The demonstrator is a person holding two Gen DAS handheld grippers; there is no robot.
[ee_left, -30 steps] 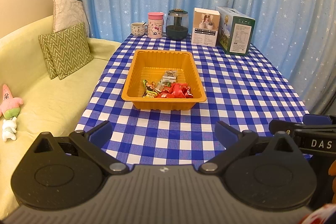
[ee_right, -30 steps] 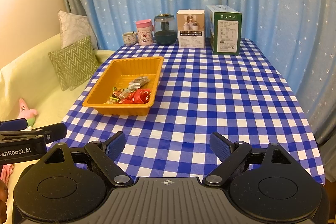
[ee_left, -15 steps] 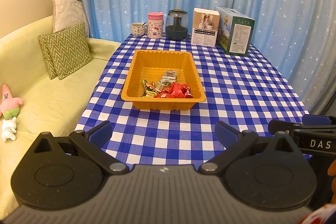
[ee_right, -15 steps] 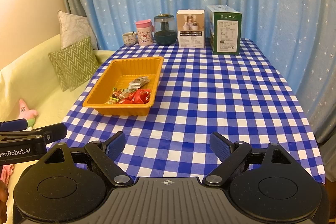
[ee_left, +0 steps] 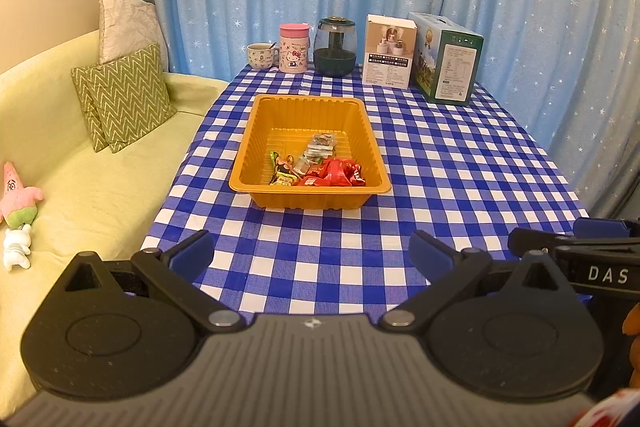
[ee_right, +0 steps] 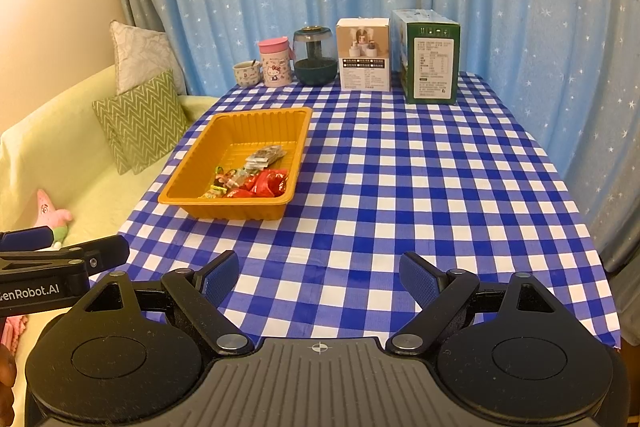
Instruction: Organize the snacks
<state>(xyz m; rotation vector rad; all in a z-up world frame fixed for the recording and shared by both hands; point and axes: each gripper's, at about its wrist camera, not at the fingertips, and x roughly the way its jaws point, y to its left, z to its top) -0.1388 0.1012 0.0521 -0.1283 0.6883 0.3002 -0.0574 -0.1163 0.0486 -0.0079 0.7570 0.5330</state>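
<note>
- Hovering over the near edge of the surface (ee_right: 400, 187), the right tool (ee_right: 320, 273) has its blue pads spread wide with only checked cloth showing between them.
- The left tool (ee_left: 310, 255) is equally wide and holds nothing; its left pad sits just at the surface's left edge, where the cloth drops toward the yellow sofa (ee_left: 80, 187).
- The two tools sit side by side, near each other: the right tool's finger shows at the right rim of the left wrist view, and the left tool's finger at the left rim of the right wrist view.
- The orange tray (ee_left: 310, 103) lies straight ahead of the left tool and ahead-left of the right tool, with a strip of bare cloth between it and both.
- The snacks (ee_left: 320, 169) lie heaped in the tray's near half, red wrappers toward its right; the far half is bare.
- Ahead and to the right of the right tool, the cloth runs open up to the right edge and the blue curtain (ee_right: 520, 7).
- Along the far edge, beyond the tray, stand a cup (ee_left: 260, 55), a pink mug (ee_left: 295, 47), a dark jar (ee_left: 335, 47), a white box (ee_left: 389, 57) and a green box (ee_left: 448, 61), close in a row.
- Two cushions (ee_left: 124, 99) lean at the sofa's back, well left of the tray.
</note>
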